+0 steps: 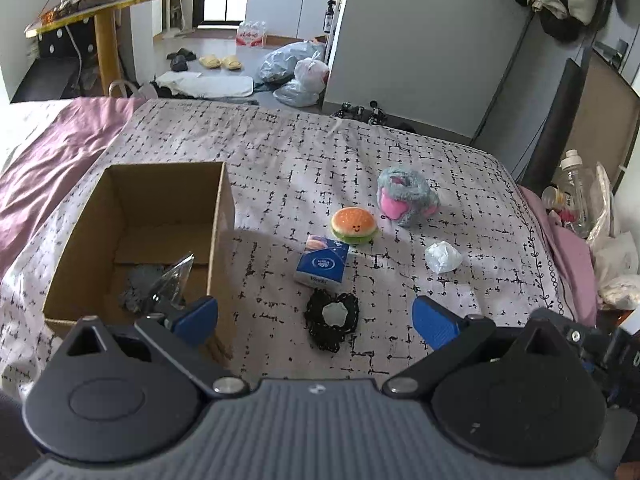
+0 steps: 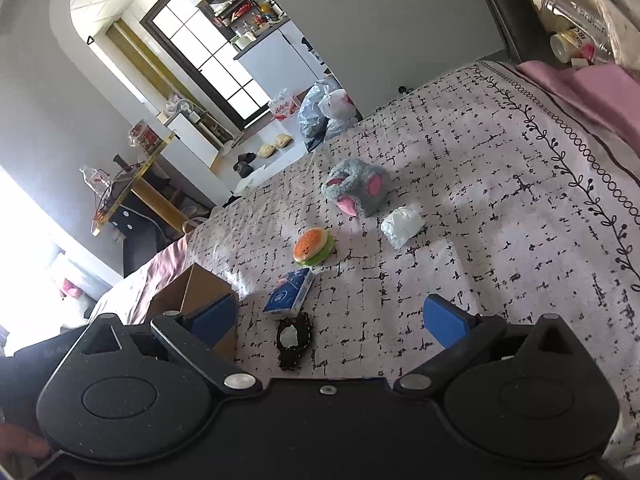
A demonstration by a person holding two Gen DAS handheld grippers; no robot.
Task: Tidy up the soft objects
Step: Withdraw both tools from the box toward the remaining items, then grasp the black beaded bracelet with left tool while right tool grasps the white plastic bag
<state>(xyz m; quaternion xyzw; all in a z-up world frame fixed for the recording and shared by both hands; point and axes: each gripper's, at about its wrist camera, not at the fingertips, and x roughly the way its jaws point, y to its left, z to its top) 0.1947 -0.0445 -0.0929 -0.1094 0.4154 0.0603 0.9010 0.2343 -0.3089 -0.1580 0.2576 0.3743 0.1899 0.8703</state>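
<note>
Both grippers hover above bed [image 1: 400, 152] | left [image 1: 316, 316], right [image 2: 332, 320] fingers spread, empty

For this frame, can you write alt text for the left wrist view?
The open left gripper hovers over a patterned bedspread, above a black scrunchie. Beyond lie a tissue pack, burger toy, grey plush and white wad; a cardboard box stands left.

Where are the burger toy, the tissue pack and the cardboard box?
burger toy [image 1: 354, 219], left wrist view, on its orange bun top.
tissue pack [image 1: 322, 265], left wrist view, on its blue top face.
cardboard box [image 1: 219, 216], left wrist view, on its right wall.
</note>
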